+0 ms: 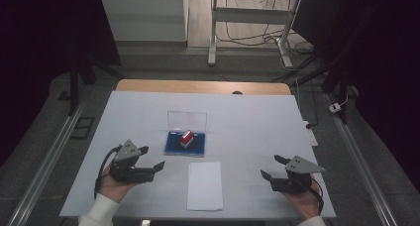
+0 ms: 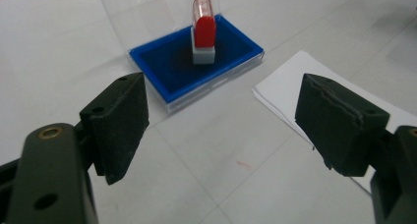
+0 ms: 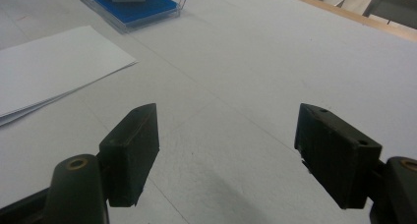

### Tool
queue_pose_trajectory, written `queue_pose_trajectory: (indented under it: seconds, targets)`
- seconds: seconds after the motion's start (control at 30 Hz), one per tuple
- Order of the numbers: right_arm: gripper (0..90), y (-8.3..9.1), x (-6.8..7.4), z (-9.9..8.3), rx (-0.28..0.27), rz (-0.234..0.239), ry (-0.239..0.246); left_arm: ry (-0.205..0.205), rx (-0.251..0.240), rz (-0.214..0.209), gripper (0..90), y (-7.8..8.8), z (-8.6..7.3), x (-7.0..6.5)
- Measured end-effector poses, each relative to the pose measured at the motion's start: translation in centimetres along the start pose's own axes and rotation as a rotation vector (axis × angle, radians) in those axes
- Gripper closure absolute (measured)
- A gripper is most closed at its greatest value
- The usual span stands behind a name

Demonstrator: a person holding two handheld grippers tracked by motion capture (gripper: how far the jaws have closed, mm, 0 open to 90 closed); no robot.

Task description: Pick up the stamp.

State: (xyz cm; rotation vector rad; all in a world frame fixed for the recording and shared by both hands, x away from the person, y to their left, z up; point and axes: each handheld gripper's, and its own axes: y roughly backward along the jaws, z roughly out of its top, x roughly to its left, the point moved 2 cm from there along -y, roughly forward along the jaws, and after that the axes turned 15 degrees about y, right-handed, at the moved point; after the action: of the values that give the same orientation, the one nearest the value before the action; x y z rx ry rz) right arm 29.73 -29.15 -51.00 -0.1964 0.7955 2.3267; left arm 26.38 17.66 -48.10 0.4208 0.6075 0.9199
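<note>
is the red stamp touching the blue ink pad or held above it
Touching. In the left gripper view the red stamp with a grey base stands upright with that base resting on the blue ink pad in its clear case, no gap beneath. Both grippers hang open, well away.

The left hand-held gripper (image 1: 152, 157) is black, with a grey three-cornered plate on top. A black cable loops from its back, down by the person's left hand (image 1: 113, 187). A white sleeve (image 1: 100, 211) covers that wrist. The right hand-held gripper (image 1: 273, 167) looks the same: black, with a grey plate that has small dark dots on it, and a black cable curving round the right hand (image 1: 303, 202). Up close, each jaw is a thick dark block with small round holes. The arms behind them have brass-coloured rings.
</note>
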Motion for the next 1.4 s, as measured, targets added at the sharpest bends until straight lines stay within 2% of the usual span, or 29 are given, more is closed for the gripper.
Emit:
queue_pose_trajectory:
  seconds: [0.27, 0.53, 0.83, 1.27, 1.4]
  targets:
    - [25.1, -0.1, 0.3, 0.1, 0.005, 0.005, 0.012, -0.011, 0.007, -0.015, 20.5, -0.9, 1.1, -0.5]
    - [25.7, -0.3, 0.8, 0.1, 0.014, 0.013, 0.023, -0.006, 0.009, -0.010, 20.9, -1.8, 2.1, -0.7]
    - [26.3, -0.3, 0.8, 0.0, 0.005, 0.018, 0.007, -0.029, 0.036, 0.018, 21.7, -3.7, 3.6, -1.2]
    - [26.3, -0.4, 0.9, -0.2, 0.021, 0.017, 0.011, -0.005, 0.054, 0.045, 23.8, -6.8, 4.1, -1.0]
    - [26.4, -0.5, 0.8, -0.3, 0.024, 0.018, 0.012, -0.010, 0.056, 0.057, 24.9, -7.8, 4.5, -1.1]
